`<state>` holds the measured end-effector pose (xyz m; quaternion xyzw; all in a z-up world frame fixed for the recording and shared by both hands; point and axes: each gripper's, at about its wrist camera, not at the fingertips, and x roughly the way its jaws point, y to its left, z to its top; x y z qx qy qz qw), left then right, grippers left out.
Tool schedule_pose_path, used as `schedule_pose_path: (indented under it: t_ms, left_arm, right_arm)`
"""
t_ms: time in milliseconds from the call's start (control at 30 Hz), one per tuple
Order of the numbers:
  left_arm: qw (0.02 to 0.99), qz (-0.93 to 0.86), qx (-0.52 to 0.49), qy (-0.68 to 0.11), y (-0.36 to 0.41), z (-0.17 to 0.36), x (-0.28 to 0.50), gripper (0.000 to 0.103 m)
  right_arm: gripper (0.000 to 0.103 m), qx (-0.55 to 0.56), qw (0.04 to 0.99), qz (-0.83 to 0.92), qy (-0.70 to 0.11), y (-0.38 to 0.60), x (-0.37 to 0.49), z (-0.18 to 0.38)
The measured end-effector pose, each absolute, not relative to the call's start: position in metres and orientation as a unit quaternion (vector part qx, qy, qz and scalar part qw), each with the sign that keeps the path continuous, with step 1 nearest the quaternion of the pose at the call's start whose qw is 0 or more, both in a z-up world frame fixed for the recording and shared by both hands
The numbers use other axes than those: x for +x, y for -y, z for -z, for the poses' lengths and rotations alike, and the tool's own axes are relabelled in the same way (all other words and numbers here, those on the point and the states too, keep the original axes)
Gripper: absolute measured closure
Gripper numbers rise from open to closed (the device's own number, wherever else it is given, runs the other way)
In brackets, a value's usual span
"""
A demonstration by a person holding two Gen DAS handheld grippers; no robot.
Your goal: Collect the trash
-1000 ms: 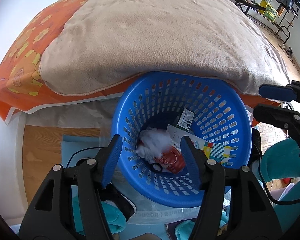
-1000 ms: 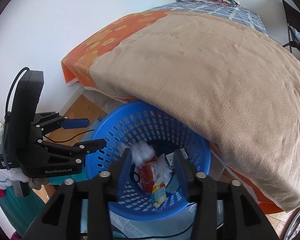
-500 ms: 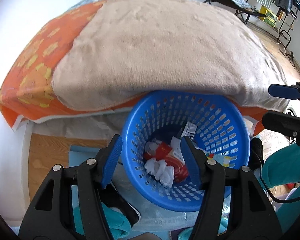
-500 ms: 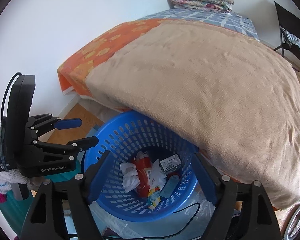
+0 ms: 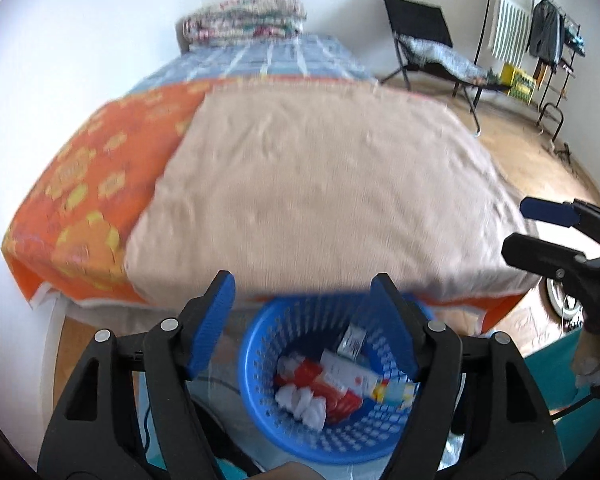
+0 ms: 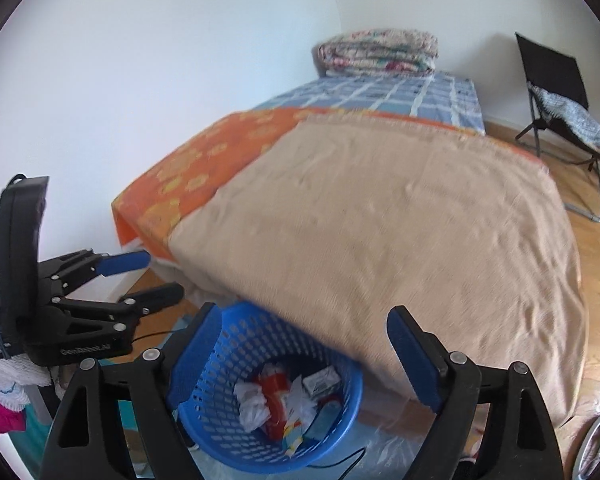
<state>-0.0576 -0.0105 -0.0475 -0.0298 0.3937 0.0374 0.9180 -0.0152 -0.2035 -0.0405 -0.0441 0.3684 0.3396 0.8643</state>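
So here's my view right now. Both grippers are up over the blue basket (image 5: 328,436), which sits on the floor right at the foot of the bed (image 5: 312,184), tucked partly under the hanging edge of the tan blanket (image 6: 400,216).

My left gripper (image 5: 302,324) has its jaws apart and they're opening wider, with nothing between them, just the basket below. Same story on the right gripper (image 6: 302,352): jaws wide apart, opening, nothing held. From the right wrist camera I can see the left gripper (image 6: 140,276) off to the left of the basket, and from the left wrist camera the right one (image 5: 540,228) pokes in on the right of the basket.

The trash is all inside the basket: crumpled white tissue (image 5: 302,400), a red wrapper (image 5: 332,390), a white and red carton (image 5: 350,372), a small grey packet (image 5: 352,338) leaning on the far wall of the basket, plus some colourful paper (image 5: 396,392) on the right side. Right wrist view shows the same pile (image 6: 284,404).

Beyond the basket, an orange flowered sheet (image 5: 96,196) peeks out left of the blanket, then a blue checked cover (image 6: 384,94) with a folded quilt (image 6: 378,52) at the far end. A black folding chair (image 6: 560,92) stands on the wood floor, far right of the basket. Picture is a bit blurry.
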Motion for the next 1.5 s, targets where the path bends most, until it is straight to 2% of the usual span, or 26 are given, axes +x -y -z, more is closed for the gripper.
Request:
schedule_pose_path:
  t_ms: [133, 233, 333, 500, 833, 1500]
  left_arm:
    - [0.927, -0.032, -0.036, -0.371, 0.011, 0.025, -0.049, 0.029]
    - [0.934, -0.028, -0.036, -0.354, 0.013, 0.008, -0.040, 0.022]
    - [0.941, -0.024, -0.033, -0.335, 0.016, -0.009, -0.030, 0.021]
    - [0.948, -0.014, -0.031, -0.316, 0.022, -0.029, -0.016, 0.018]
    - [0.958, -0.028, -0.022, -0.284, 0.025, -0.046, -0.003, 0.003]
    - [0.948, -0.060, -0.052, -0.309, 0.004, -0.027, 0.001, 0.001]
  right_arm:
    - [0.006, -0.036, 0.881, -0.328, -0.340, 0.213, -0.010, 0.020]
    - [0.003, -0.030, 0.892, -0.323, -0.314, 0.221, -0.007, 0.003]
    - [0.000, -0.026, 0.902, -0.318, -0.291, 0.227, -0.003, -0.012]
    - [0.000, -0.033, 0.913, -0.310, -0.262, 0.230, 0.006, -0.031]
    - [0.000, -0.001, 0.921, -0.297, -0.251, 0.237, 0.029, -0.032]
    - [0.000, -0.003, 0.914, -0.294, -0.281, 0.229, 0.043, -0.016]
